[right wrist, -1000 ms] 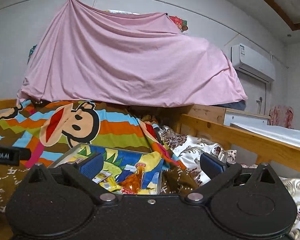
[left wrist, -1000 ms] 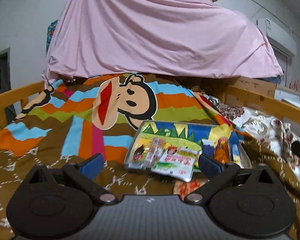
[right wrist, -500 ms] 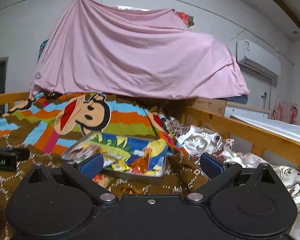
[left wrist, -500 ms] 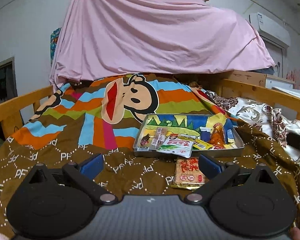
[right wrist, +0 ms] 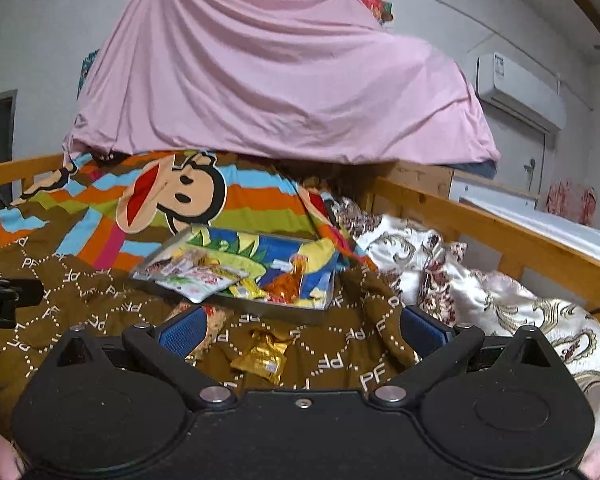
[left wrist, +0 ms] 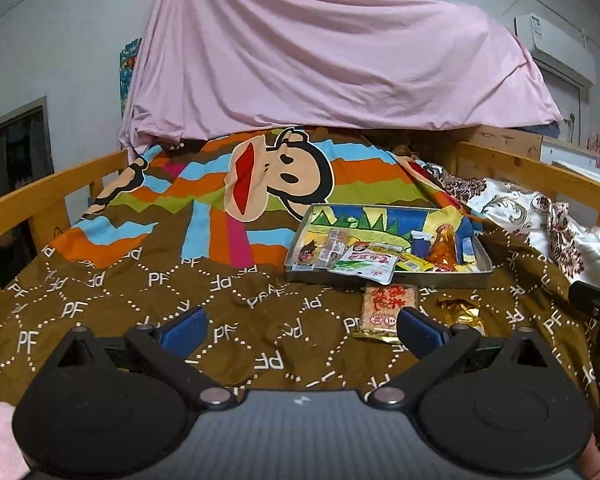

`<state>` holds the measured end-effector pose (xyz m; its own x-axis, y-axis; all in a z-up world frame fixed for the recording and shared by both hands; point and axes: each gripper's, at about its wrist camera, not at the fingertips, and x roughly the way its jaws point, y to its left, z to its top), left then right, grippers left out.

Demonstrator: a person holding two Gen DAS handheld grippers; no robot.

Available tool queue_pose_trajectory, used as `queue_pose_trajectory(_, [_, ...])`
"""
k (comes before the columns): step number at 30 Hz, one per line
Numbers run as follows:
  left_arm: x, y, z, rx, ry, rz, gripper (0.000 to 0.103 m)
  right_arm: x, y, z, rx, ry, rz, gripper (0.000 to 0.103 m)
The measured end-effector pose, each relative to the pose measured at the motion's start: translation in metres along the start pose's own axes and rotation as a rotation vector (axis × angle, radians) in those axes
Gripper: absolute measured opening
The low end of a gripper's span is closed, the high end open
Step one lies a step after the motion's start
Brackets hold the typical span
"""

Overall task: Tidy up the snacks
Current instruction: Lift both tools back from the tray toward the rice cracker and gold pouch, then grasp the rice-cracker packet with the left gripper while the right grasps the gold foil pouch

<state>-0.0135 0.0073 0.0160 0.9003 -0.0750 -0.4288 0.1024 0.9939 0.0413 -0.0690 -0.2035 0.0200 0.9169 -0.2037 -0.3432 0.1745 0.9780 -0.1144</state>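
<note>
A metal tray (left wrist: 388,278) with a colourful printed bottom lies on the brown blanket and holds several snack packets; a white-green packet (left wrist: 367,265) hangs over its near rim. In front of the tray lie a red-printed cracker pack (left wrist: 384,308) and a small gold packet (left wrist: 462,314). My left gripper (left wrist: 302,328) hovers open over the blanket, left of and nearer than these two. In the right wrist view the tray (right wrist: 268,304) sits ahead, and the gold packet (right wrist: 264,356) lies between the fingers of my open right gripper (right wrist: 302,328). The cracker pack (right wrist: 216,322) is half hidden by its left finger.
Wooden bed rails (left wrist: 40,204) (right wrist: 500,232) run along both sides. A pink sheet (left wrist: 320,52) hangs at the back. A floral quilt (right wrist: 480,284) is bunched on the right. The striped monkey blanket (left wrist: 276,184) covers the far half of the bed.
Both grippers have pulled back and risen, so more brown blanket shows. The cracker pack and gold packet in front of the tray have come into view. Both grippers stay open.
</note>
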Motion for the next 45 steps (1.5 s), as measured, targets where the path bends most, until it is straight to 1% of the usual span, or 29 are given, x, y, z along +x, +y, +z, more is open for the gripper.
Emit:
queue_pose_trajectory(5, [0.001,-0.002,-0.003,0.018,0.029,0.024,0.102,0.005,0.0,-0.002,0.011,0.056,0.0,0.102])
queue_pose_trajectory(11, [0.006,-0.005,-0.003,0.035,0.064,0.039,0.102,0.011,0.0,-0.004,0.013,0.092,0.003,0.102])
queue_pose_trajectory(17, [0.01,-0.004,-0.003,0.037,0.091,0.031,0.103,0.018,0.001,-0.004,0.009,0.126,-0.001,0.102])
queue_pose_trajectory(20, [0.016,-0.004,-0.001,0.042,0.123,0.015,0.102,0.022,0.001,-0.004,0.003,0.145,0.002,0.102])
queue_pose_trajectory(26, [0.039,-0.005,0.008,0.046,0.203,-0.041,0.102,0.036,0.003,-0.004,0.001,0.212,0.034,0.102])
queue_pose_trajectory(33, [0.077,-0.003,0.018,0.044,0.272,-0.078,0.102,0.054,0.001,-0.003,0.025,0.263,0.075,0.102])
queue_pose_trajectory(38, [0.101,-0.003,0.022,0.049,0.286,-0.082,0.103,0.072,-0.004,0.0,0.038,0.291,0.078,0.102])
queue_pose_trajectory(42, [0.118,-0.01,0.023,0.099,0.288,-0.087,0.102,0.095,-0.005,0.001,0.005,0.305,0.063,0.102])
queue_pose_trajectory(45, [0.132,-0.019,0.024,0.148,0.282,-0.11,0.102,0.115,-0.004,0.001,-0.037,0.308,0.046,0.102])
